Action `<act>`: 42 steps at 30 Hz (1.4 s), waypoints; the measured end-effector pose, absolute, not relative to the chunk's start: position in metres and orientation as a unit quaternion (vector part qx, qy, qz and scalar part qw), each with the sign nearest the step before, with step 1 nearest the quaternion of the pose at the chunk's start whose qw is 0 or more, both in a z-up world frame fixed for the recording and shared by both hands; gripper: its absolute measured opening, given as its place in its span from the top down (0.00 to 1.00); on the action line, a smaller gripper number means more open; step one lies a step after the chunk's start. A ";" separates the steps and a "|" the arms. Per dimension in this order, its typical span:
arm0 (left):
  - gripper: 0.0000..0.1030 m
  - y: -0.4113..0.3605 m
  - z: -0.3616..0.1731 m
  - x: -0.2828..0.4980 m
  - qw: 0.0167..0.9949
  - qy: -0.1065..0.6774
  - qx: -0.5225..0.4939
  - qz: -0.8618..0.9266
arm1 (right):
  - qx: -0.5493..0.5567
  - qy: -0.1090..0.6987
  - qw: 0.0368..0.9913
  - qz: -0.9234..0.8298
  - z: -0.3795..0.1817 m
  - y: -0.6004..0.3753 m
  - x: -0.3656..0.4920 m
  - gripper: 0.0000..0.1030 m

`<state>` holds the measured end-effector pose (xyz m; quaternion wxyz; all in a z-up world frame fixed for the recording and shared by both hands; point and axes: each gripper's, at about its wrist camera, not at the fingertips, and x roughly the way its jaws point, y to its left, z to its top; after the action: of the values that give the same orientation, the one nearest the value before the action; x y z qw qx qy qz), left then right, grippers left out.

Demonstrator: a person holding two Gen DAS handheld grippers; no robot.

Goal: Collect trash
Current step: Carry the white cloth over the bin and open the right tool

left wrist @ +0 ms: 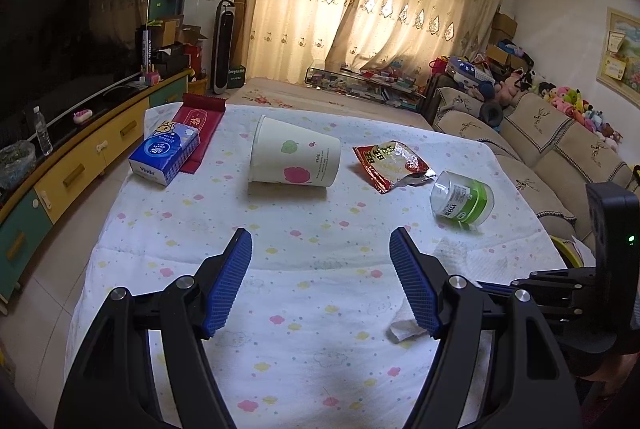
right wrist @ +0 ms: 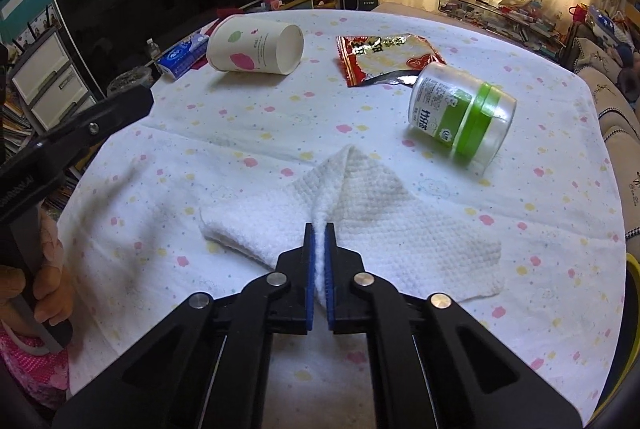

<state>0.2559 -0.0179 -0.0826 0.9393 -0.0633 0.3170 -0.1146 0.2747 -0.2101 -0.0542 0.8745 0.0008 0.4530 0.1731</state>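
My right gripper [right wrist: 319,227] is shut on a fold of a white paper towel [right wrist: 376,213], and the rest of the sheet lies spread on the flowered cloth. My left gripper [left wrist: 321,235] hangs open over bare cloth with nothing between its blue pads. A white paper cup [left wrist: 294,159] lies on its side ahead of it. To the cup's right rests a torn red and silver snack wrapper [left wrist: 392,165]. A clear jar with a green band [left wrist: 462,199] lies tipped over beyond that. The paper towel [left wrist: 460,257] shows partly behind my left gripper's right finger.
A blue tissue pack [left wrist: 164,157] and a red packet [left wrist: 202,125] sit at the table's far left corner. The cloth-covered table [left wrist: 280,309] has a TV cabinet [left wrist: 80,157] to its left. A sofa with soft toys [left wrist: 540,133] stands to its right.
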 end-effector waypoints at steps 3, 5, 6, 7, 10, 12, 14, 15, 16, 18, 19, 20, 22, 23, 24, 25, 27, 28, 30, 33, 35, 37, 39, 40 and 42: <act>0.31 -0.019 -0.083 0.256 0.939 0.318 -0.061 -0.114 | 0.013 0.439 0.882 0.170 -0.044 -0.219 0.267 0.96; 0.31 -0.019 -0.083 0.256 0.939 0.318 -0.062 -0.115 | 0.019 0.430 0.887 0.167 -0.037 -0.225 0.262 0.96; 0.31 -0.019 -0.083 0.257 0.939 0.319 -0.062 -0.114 | 0.024 0.426 0.889 0.168 -0.033 -0.229 0.259 0.96; 0.31 -0.020 -0.084 0.257 0.939 0.320 -0.061 -0.114 | 0.028 0.420 0.892 0.165 -0.029 -0.234 0.255 0.96; 0.31 -0.020 -0.086 0.257 0.939 0.321 -0.059 -0.113 | 0.036 0.405 0.901 0.153 -0.019 -0.248 0.247 0.96; 0.31 -0.020 -0.087 0.258 0.938 0.322 -0.056 -0.112 | 0.043 0.394 0.908 0.140 -0.011 -0.262 0.241 0.96; 0.31 -0.021 -0.088 0.258 0.938 0.323 -0.056 -0.112 | 0.053 0.383 0.913 0.128 -0.004 -0.277 0.236 0.96; 0.31 -0.021 -0.089 0.258 0.938 0.324 -0.055 -0.111 | 0.058 0.378 0.916 0.120 0.000 -0.286 0.233 0.96; 0.31 -0.022 -0.089 0.259 0.938 0.324 -0.054 -0.111 | 0.061 0.374 0.918 0.114 0.003 -0.292 0.231 0.96; 0.31 -0.023 -0.091 0.259 0.938 0.326 -0.052 -0.110 | 0.070 0.365 0.923 0.098 0.009 -0.308 0.225 0.96; 0.31 -0.023 -0.091 0.260 0.938 0.326 -0.050 -0.110 | 0.074 0.360 0.926 0.091 0.012 -0.316 0.223 0.96; 0.31 -0.024 -0.092 0.260 0.937 0.327 -0.049 -0.110 | 0.080 0.352 0.929 0.080 0.016 -0.326 0.219 0.96; 0.31 -0.024 -0.093 0.260 0.937 0.328 -0.048 -0.109 | 0.085 0.344 0.933 0.062 0.020 -0.340 0.215 0.96; 0.31 -0.024 -0.093 0.260 0.937 0.328 -0.047 -0.109 | 0.088 0.339 0.935 0.050 0.023 -0.349 0.212 0.96; 0.31 -0.024 -0.093 0.260 0.937 0.328 -0.047 -0.109 | 0.092 0.335 0.937 0.041 0.025 -0.357 0.210 0.96; 0.31 -0.024 -0.093 0.260 0.937 0.328 -0.047 -0.109 | 0.096 0.330 0.938 0.029 0.027 -0.367 0.207 0.96; 0.31 -0.025 -0.094 0.261 0.937 0.329 -0.046 -0.109 | 0.103 0.324 0.940 0.010 0.029 -0.381 0.204 0.96; 0.31 -0.026 -0.094 0.261 0.937 0.329 -0.045 -0.109 | 0.106 0.321 0.941 -0.002 0.030 -0.390 0.202 0.96; 0.31 -0.026 -0.095 0.261 0.937 0.330 -0.043 -0.109 | 0.111 0.315 0.942 -0.024 0.032 -0.407 0.198 0.96; 0.31 -0.028 -0.097 0.261 0.936 0.332 -0.040 -0.109 | 0.117 0.308 0.942 -0.061 0.034 -0.431 0.193 0.96; 0.31 -0.028 -0.097 0.262 0.936 0.333 -0.038 -0.108 | 0.120 0.304 0.941 -0.085 0.034 -0.447 0.189 0.96; 0.31 -0.029 -0.097 0.262 0.936 0.334 -0.037 -0.108 | 0.121 0.302 0.939 -0.111 0.033 -0.463 0.186 0.96; 0.31 -0.029 -0.098 0.262 0.935 0.335 -0.035 -0.109 | 0.124 0.303 0.936 -0.130 0.029 -0.474 0.186 0.95; 0.31 -0.030 -0.098 0.262 0.935 0.336 -0.034 -0.110 | 0.126 0.308 0.932 -0.143 0.025 -0.482 0.187 0.95; 0.31 -0.031 -0.099 0.262 0.934 0.338 -0.032 -0.114 | 0.126 0.321 0.925 -0.162 0.016 -0.490 0.189 0.93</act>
<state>0.2615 -0.0315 -0.0988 0.9337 -0.0323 0.3381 -0.1136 0.1891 -0.4902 0.0157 0.9246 0.1256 0.3213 -0.1616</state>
